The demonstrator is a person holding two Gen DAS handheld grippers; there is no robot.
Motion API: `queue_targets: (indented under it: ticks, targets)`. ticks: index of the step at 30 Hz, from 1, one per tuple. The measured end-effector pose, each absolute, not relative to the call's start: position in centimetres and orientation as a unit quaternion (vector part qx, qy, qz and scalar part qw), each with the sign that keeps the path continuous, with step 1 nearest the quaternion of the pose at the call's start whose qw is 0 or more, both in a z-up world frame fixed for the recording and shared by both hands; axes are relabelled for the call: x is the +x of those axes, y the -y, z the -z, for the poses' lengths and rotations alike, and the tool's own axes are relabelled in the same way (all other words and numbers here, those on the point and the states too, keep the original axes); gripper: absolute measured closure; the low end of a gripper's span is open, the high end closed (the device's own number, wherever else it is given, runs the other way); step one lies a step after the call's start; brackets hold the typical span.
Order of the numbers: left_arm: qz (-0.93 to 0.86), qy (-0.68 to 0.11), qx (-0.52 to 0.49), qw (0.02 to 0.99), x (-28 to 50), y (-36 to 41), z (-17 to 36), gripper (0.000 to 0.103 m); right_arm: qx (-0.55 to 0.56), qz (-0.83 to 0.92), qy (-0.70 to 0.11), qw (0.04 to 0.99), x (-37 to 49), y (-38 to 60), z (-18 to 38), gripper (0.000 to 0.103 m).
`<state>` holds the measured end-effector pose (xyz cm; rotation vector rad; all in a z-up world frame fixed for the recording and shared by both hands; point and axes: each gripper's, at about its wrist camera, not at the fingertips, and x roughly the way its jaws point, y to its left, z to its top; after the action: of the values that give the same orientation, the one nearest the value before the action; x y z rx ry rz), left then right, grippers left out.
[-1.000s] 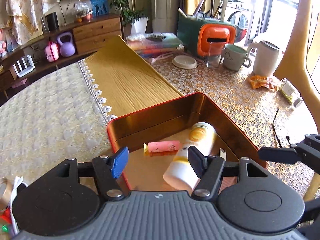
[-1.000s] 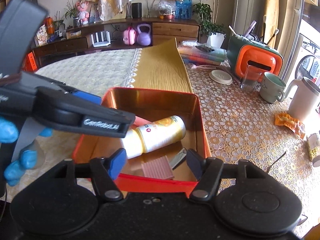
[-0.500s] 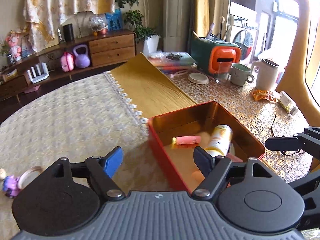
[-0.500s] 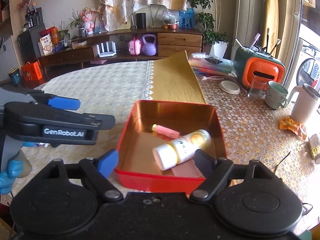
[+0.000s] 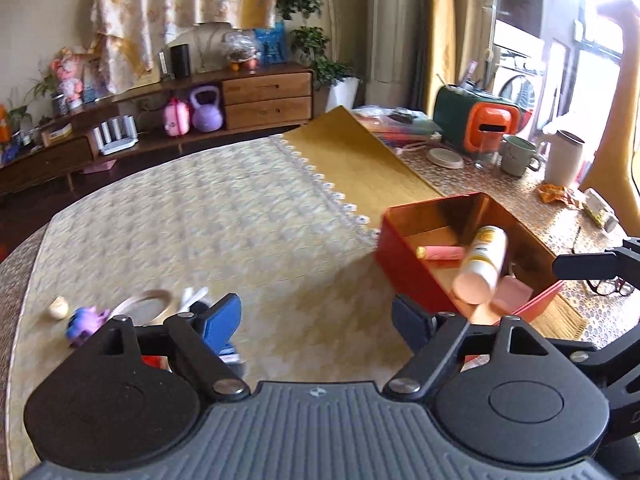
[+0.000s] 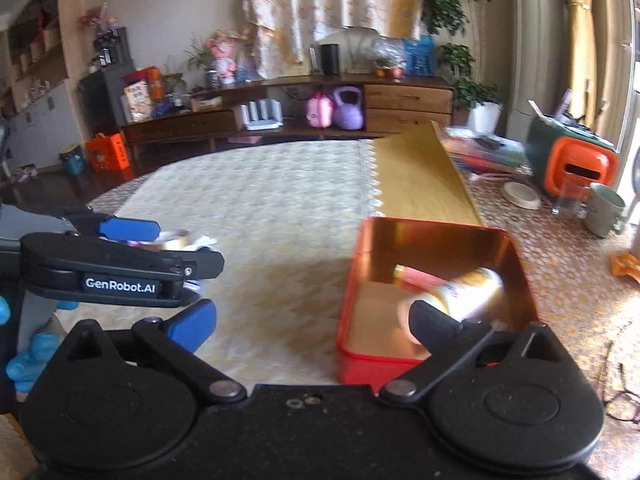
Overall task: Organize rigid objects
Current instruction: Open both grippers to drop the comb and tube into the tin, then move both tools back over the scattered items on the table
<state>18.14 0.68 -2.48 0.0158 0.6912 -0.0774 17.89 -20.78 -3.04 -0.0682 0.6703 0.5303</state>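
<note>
Lying loose on the cream cloth at the near left, well apart from the red tin (image 5: 404, 268), the tape ring (image 5: 141, 305) and purple toy (image 5: 85, 323) are judged light, stiff and best pinched across their narrow sides, while the left gripper (image 5: 316, 320) and right gripper (image 6: 312, 316) are held empty, their jaws having just been opening wide.

A purple kettlebell (image 5: 206, 110) sits on the sideboard (image 5: 266, 98); a green mug (image 5: 516, 156) stands beside a glass
</note>
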Motion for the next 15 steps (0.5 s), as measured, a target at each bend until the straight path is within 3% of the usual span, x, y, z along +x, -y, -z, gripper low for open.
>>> queue_targets:
  ticks: [15]
  targets:
    - [-0.074,-0.332,-0.038,0.940,16.1,-11.7,3.9,0.018,-0.048,-0.317,-0.337,0.885,18.4,14.6,4.2,0.000]
